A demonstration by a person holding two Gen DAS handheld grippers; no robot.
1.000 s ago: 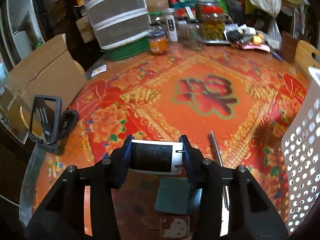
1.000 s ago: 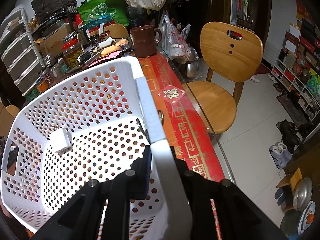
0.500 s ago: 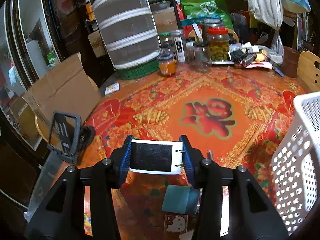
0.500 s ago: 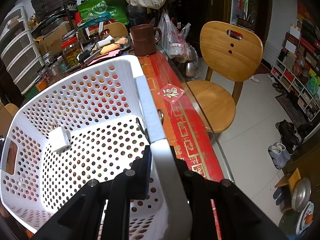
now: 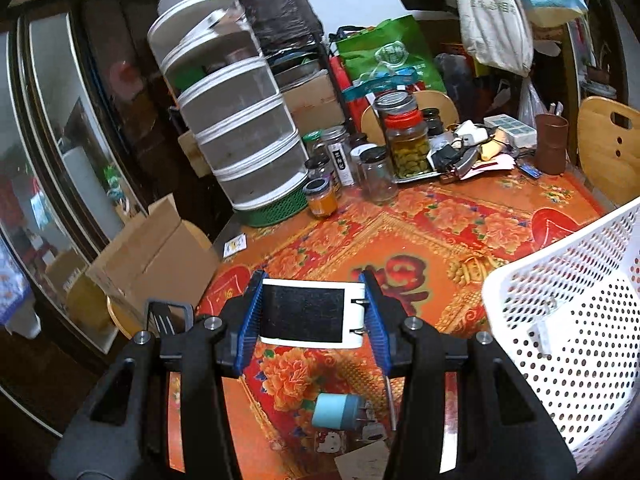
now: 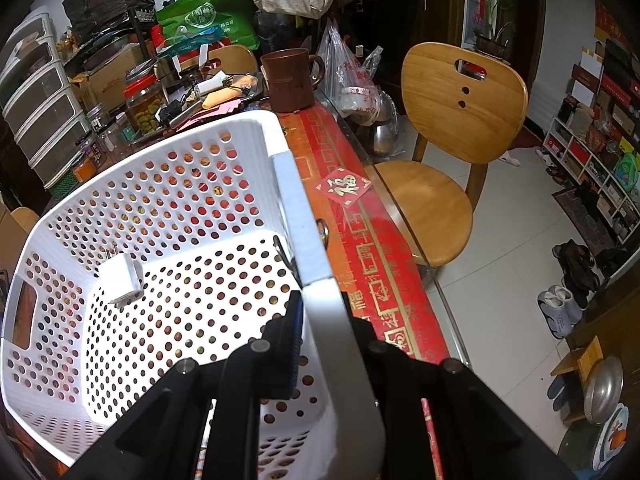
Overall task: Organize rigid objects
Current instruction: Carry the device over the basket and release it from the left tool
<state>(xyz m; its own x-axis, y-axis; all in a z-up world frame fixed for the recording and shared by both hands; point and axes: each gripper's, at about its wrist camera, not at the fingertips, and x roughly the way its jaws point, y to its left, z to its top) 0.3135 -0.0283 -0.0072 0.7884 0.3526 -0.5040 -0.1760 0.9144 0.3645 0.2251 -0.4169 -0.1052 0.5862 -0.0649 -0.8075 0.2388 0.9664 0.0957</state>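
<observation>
Showing only leftward: blue cylinder [image 5: 334, 412]

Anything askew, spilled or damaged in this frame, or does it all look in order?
Nothing looks spilled or broken. The one oddity: the white basket sits tilted, its rim clamped in the right gripper. A white plug lies inside. The left gripper holds a black-and-white block squarely above the table.

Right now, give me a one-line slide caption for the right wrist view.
Right tongs clamp the white basket's rim; a white charger lies inside.
</observation>
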